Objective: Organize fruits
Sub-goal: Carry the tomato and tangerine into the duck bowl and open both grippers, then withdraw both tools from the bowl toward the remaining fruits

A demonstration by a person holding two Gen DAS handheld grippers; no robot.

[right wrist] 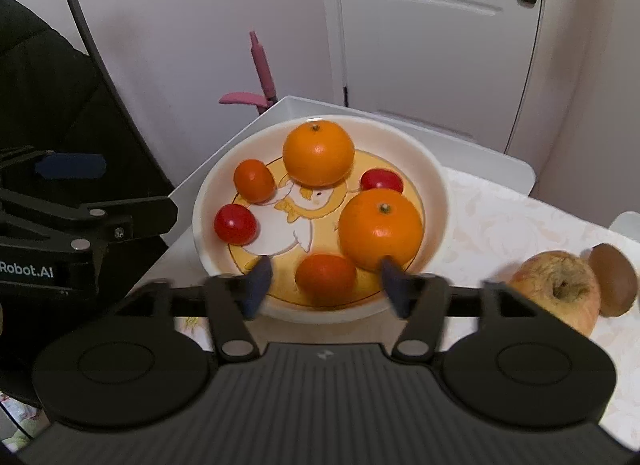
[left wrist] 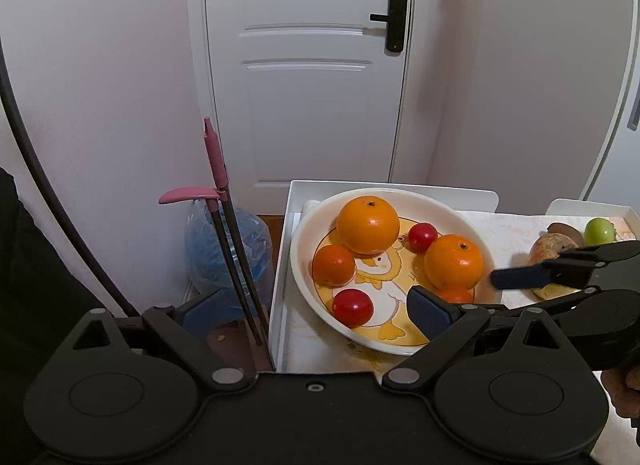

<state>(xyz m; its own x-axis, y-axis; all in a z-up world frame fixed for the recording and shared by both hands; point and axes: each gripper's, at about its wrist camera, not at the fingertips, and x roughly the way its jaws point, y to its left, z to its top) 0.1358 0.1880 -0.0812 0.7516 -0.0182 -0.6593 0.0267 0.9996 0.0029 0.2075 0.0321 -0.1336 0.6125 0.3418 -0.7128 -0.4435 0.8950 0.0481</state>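
Note:
A white plate with a yellow duck picture (left wrist: pixel 304 265) (right wrist: pixel 436 185) holds two large oranges (left wrist: pixel 368 224) (right wrist: pixel 381 229), two small tangerines (left wrist: pixel 333 265) (right wrist: pixel 326 274) and two red tomatoes (left wrist: pixel 353 307) (right wrist: pixel 235 224). My right gripper (right wrist: pixel 324 285) is open at the plate's near rim, its fingers either side of the near tangerine without touching it. It also shows in the left wrist view (left wrist: pixel 516 277). My left gripper (left wrist: pixel 316 309) is open and empty over the plate's left edge. A blemished apple (right wrist: pixel 558 291), a kiwi (right wrist: pixel 612 279) and a green fruit (left wrist: pixel 599 231) lie right of the plate.
The plate sits on a white tray table (left wrist: pixel 280 305) with a patterned cloth (right wrist: pixel 500 217). Left of the table stand a pink-handled broom and dustpan (left wrist: pixel 216 169) and a blue bag (left wrist: pixel 240 249). A white door (left wrist: pixel 312 65) is behind. A second white tray (left wrist: pixel 624 213) lies at the far right.

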